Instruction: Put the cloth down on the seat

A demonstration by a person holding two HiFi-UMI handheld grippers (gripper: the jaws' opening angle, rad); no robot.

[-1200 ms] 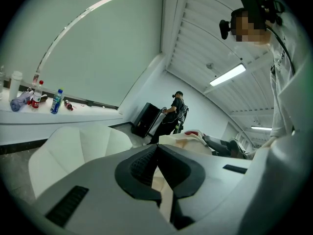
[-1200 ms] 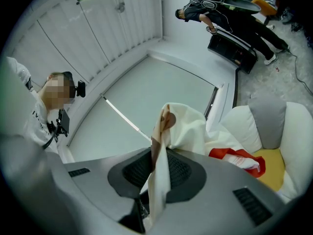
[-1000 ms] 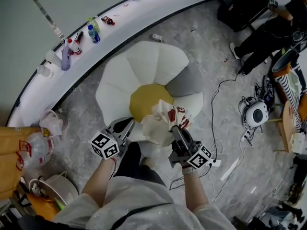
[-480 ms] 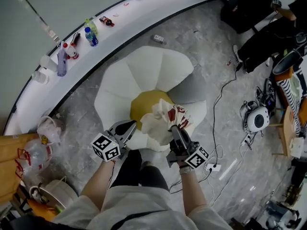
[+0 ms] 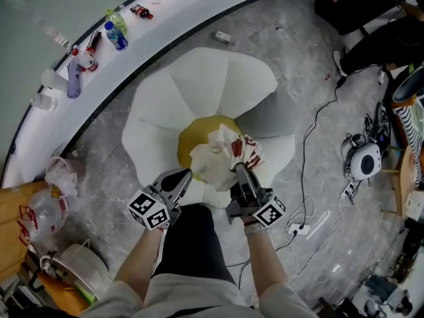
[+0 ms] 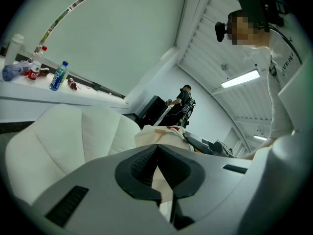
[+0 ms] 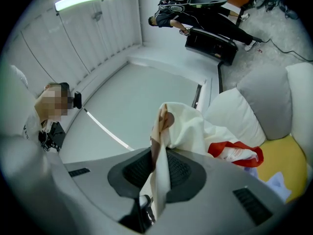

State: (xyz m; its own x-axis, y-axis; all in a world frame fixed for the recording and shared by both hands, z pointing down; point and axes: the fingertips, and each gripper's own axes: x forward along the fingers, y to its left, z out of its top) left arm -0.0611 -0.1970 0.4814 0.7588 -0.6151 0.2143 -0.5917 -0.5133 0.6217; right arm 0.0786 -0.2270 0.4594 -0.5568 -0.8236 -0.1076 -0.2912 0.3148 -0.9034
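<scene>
right gripper (image 5: 237,171) clenched on the cloth (image 5: 218,158): a cream fold runs between its pads (image 7: 181,173), and the rest bunches out past the tips. red print is on the side away from the left gripper (image 5: 182,175). cloth hangs over the yellow centre (image 5: 191,136) of the seat (image 5: 199,78), just ahead of the tips; can't tell if it touches the cushion. left gripper is just beside the right one, jaw tips together, nothing between them, aimed at the near white petals, with the cloth's edge just past its tips. grey petal (image 5: 265,114) is beyond the right gripper, on its outer side. bottles (image 5: 114,32) stand on the curved ledge (image 5: 199,5), well ahead of the left gripper. cable (image 5: 306,158) lies on the floor (image 5: 99,131), out past the right gripper's outer side.
</scene>
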